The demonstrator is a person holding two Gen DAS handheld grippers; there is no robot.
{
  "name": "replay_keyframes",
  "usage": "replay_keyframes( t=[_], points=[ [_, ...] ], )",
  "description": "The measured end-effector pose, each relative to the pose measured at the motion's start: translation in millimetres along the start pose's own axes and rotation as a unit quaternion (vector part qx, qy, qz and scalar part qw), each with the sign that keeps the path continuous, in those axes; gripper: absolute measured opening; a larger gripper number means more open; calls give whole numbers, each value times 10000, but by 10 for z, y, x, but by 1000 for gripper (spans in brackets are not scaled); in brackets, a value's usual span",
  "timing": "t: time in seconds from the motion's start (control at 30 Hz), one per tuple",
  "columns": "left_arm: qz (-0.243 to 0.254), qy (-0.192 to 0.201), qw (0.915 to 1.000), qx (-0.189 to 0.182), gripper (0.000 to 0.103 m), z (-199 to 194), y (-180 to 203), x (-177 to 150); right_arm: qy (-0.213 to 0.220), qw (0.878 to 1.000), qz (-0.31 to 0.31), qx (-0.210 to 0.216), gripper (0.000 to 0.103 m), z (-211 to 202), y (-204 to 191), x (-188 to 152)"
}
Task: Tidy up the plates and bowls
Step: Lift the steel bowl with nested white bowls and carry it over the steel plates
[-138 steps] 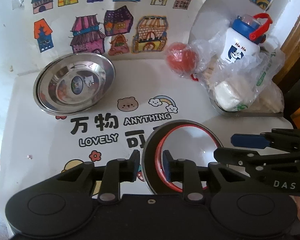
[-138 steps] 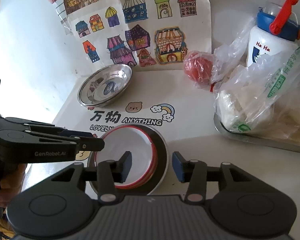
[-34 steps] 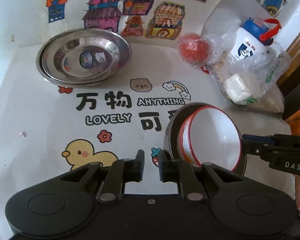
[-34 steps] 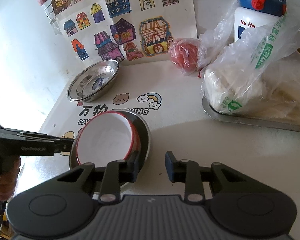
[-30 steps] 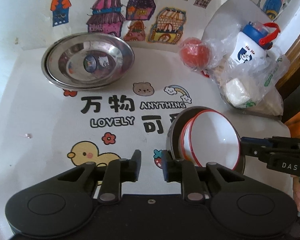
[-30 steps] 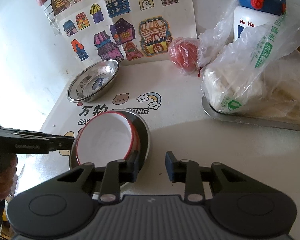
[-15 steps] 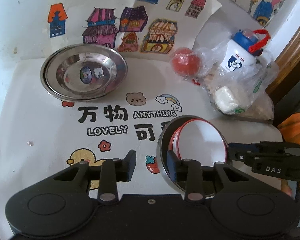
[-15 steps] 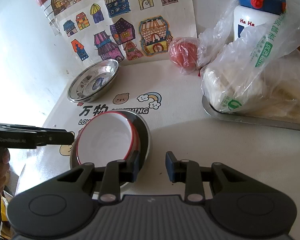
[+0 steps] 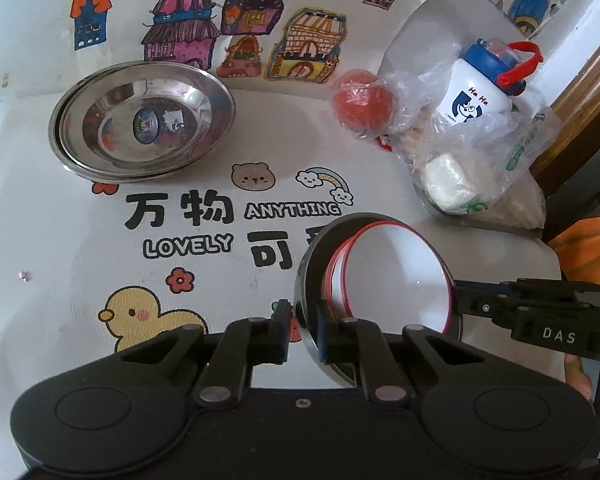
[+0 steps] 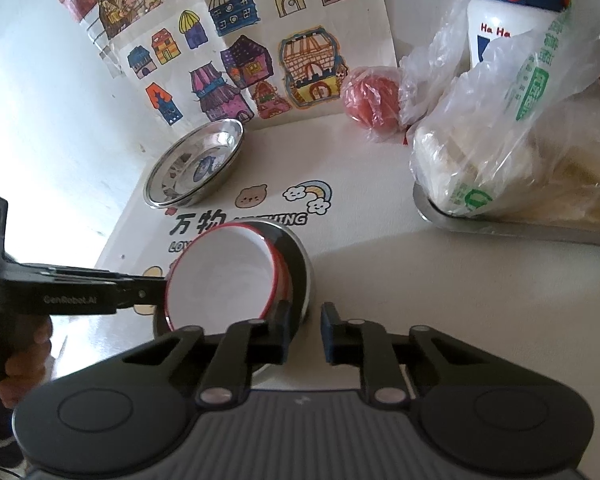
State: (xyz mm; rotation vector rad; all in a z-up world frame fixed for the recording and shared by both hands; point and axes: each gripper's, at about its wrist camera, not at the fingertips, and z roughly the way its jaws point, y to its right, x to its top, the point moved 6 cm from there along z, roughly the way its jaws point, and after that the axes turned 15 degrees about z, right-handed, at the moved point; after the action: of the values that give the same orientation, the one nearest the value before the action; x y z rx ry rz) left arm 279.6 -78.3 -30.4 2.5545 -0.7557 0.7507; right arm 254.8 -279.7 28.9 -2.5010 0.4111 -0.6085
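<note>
A steel bowl holds white bowls with red rims nested inside. Both grippers grip this stack from opposite sides and hold it tilted above the printed mat. My left gripper is shut on the steel rim at its left edge. My right gripper is shut on the rim at the right; the stack also shows in the right wrist view. A stack of steel plates sits at the back left of the mat, also in the right wrist view.
A red ball in plastic wrap lies at the back. A water bottle and plastic bags of food on a steel tray fill the right side. House drawings lean on the wall.
The left gripper opened, shifted onto the steel bowl's rim and shut on it. The bowl stack has tilted up more. The right gripper kept its hold.
</note>
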Motion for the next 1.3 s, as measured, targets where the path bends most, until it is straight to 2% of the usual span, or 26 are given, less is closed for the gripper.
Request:
replay_keyframes(
  t=[0.27, 0.87, 1.3],
  points=[
    [178, 66, 9993, 334, 9, -17, 88, 10, 110, 9996, -104, -237, 12, 9, -71, -25],
    [-157, 73, 9983, 556, 7, -68, -78, 115, -190, 9996, 134, -178, 10, 162, -161, 126],
    [-502, 136, 9962, 699, 7, -117, -386, 190, -268, 9995, 21, -147, 10, 326, -470, 355]
  ],
)
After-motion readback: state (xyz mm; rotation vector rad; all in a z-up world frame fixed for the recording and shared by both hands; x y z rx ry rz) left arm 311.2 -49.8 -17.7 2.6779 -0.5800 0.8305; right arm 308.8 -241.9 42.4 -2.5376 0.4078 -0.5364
